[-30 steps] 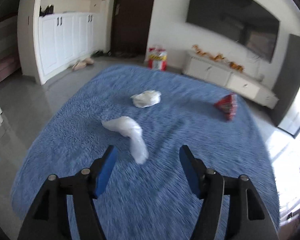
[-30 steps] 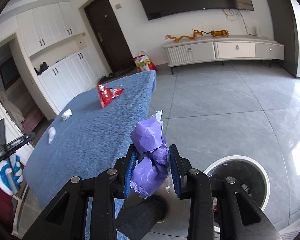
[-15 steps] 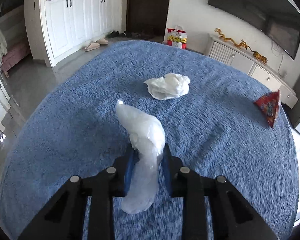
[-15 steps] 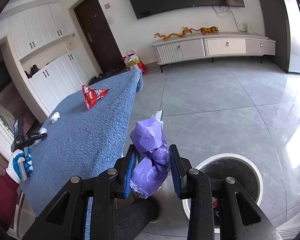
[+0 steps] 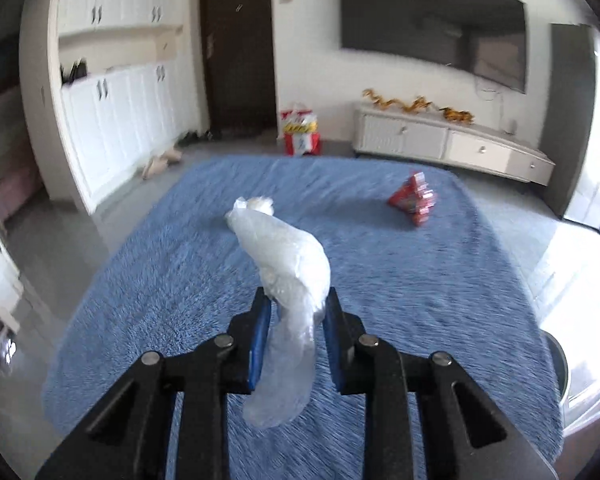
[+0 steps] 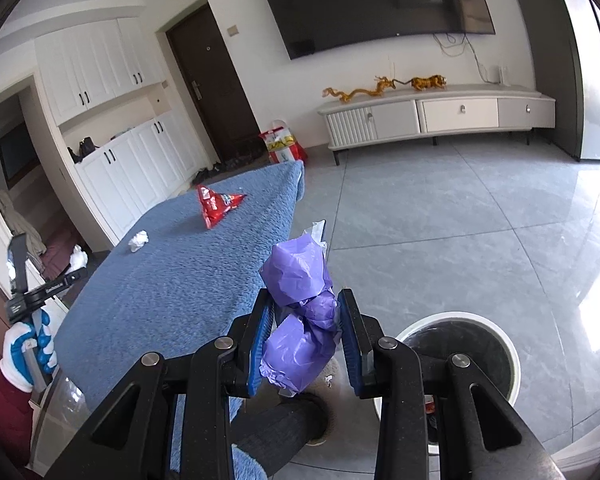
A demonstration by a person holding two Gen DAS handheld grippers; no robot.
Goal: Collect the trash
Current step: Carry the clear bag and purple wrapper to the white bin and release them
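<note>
The left gripper (image 5: 294, 334) grips a clear plastic bag (image 5: 286, 264) above the blue blanket (image 5: 400, 280); the right gripper (image 6: 304, 334) clamps purple wrapping (image 6: 300, 300) near the bin (image 6: 456, 344) — probably dropping comes next. Farther off, a red packet (image 6: 216, 206) and white wad (image 6: 139, 240) remain — open floor beyond the edge.
</note>
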